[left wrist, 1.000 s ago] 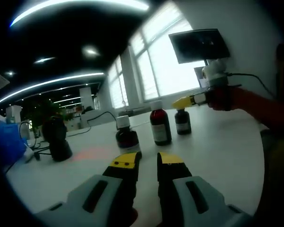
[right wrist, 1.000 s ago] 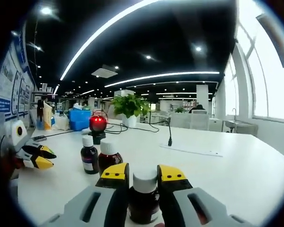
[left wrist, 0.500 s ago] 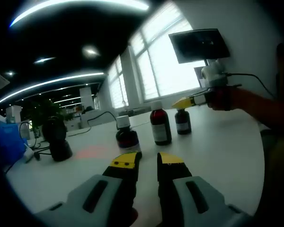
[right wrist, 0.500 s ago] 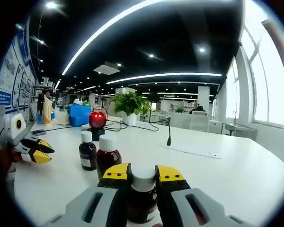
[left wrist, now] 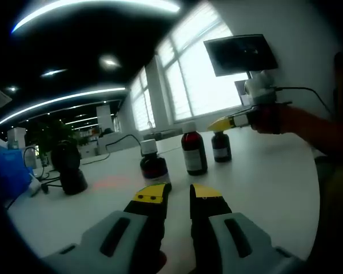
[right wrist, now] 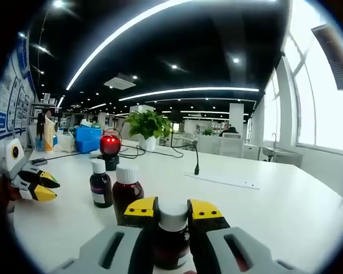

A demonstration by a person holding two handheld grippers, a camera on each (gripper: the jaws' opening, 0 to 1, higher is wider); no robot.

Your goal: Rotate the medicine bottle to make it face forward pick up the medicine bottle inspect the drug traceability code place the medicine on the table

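Looking along your left hand-held gripper (left wrist: 178, 197), you see its yellow-tipped jaws close together with a narrow gap and nothing between them, low over the white bench (left wrist: 263, 177). Three dark brown medicine bottles with white caps stand ahead: the nearest bottle (left wrist: 152, 162) just beyond the jaw tips, a taller middle bottle (left wrist: 193, 150) behind it to the right, and a smaller far bottle (left wrist: 220, 145) beside that. Your right hand-held gripper (left wrist: 224, 123) comes in from the right, its yellow tips at the far bottle's cap. A black barcode scanner on a stand (left wrist: 68, 165) sits at the left, its red glow on the bench.

Turning to the right gripper view, your right hand-held gripper (right wrist: 172, 209) has its jaws closed on the white-capped brown bottle (right wrist: 172, 234), which stands on the bench (right wrist: 286, 211). Two more bottles, one small (right wrist: 100, 183) and one wider (right wrist: 127, 187), stand just beyond to the left. The scanner (right wrist: 109, 149) glows red behind them, and your left hand-held gripper (right wrist: 37, 185) shows at the left edge.
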